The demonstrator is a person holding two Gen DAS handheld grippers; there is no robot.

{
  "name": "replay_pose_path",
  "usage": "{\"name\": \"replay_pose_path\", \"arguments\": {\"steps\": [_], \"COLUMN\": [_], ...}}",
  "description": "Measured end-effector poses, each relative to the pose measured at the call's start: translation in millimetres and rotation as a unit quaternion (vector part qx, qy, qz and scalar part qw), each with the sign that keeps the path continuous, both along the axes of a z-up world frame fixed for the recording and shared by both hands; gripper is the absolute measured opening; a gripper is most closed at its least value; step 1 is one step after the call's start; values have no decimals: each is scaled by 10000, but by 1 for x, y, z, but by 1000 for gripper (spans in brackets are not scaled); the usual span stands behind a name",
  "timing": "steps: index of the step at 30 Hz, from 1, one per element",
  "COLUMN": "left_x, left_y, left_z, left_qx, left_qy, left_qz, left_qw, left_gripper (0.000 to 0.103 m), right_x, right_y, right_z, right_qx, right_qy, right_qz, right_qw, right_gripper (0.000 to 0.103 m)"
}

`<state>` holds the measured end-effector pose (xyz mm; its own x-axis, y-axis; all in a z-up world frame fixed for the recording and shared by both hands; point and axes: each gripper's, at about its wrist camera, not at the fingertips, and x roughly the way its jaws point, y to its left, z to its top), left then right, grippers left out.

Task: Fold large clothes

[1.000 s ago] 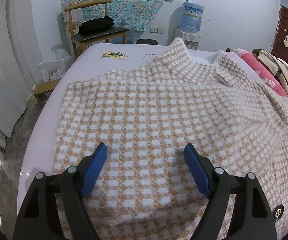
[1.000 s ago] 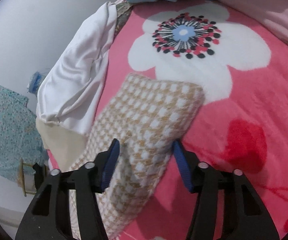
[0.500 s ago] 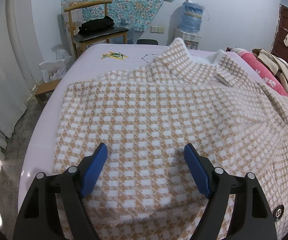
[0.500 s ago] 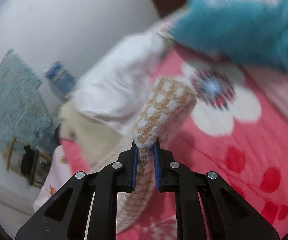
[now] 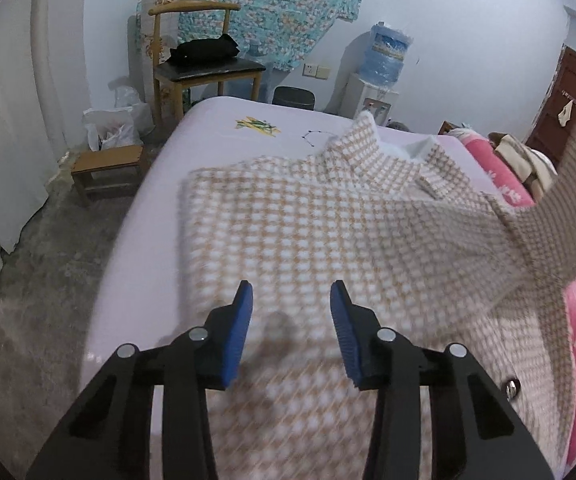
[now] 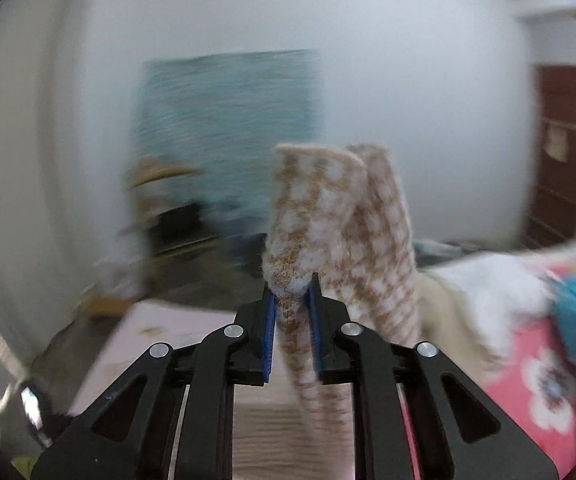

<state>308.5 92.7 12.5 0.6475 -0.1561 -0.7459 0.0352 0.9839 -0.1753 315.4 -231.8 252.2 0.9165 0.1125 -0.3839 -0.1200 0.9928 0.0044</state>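
Bed [image 5: 144,216]: right tool [image 6: 291,294] pinching coat sleeve [image 6: 320,200].

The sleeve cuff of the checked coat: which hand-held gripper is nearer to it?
Right. The right hand-held gripper pinches the sleeve cuff, jaws opening slightly. The left hand-held gripper, jaws closing, hangs over the coat's body, away from the cuff.

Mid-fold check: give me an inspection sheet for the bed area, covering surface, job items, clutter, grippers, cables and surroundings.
Surface: bed with a pale sheet.
Job's things: checked coat spread on the bed; its sleeve is lifted off the bed.
Clutter: pink blanket and piled clothes along the bed's far side.
Grippers: left gripper above the coat, jaws closing, nothing between them; right gripper pinching the sleeve, jaws easing apart.
Cables: nothing seen.
Surroundings: chair, stool, water dispenser, door.
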Motion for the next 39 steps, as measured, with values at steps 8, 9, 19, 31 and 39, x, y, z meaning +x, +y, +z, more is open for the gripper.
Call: {"name": "replay_pose_path", "arguments": {"steps": [8,9,19,31,39], "left_x": [-37,-37,67,85,57], "left_y": [39,41,18,-16,8], "left_z": [7,8,-5,5,-15], "left_qx": [-431,-426,-899,417,603], "left_qy": [115,87,552,68,102], "left_qz": [-378,-424,-447,-495,-85], "left_qw": [9983,9982,9934,9979,9981], "left_gripper": [40,40,41,5,5], "right_x": [21,25,66,79,86], "right_y": [130,121,-50,-128,-124], "right_z": [-103,-113,-189,-250,-262], "right_qx": [-227,-213,524,1081,1038], "right_qy": [1501,1606,2415,2844,2928], "right_qz": [1939,1863,-47,-624,-479], "right_qw": [9692,9691,9690,9506,9493], "right_gripper": [74,75,74,63,48]}}
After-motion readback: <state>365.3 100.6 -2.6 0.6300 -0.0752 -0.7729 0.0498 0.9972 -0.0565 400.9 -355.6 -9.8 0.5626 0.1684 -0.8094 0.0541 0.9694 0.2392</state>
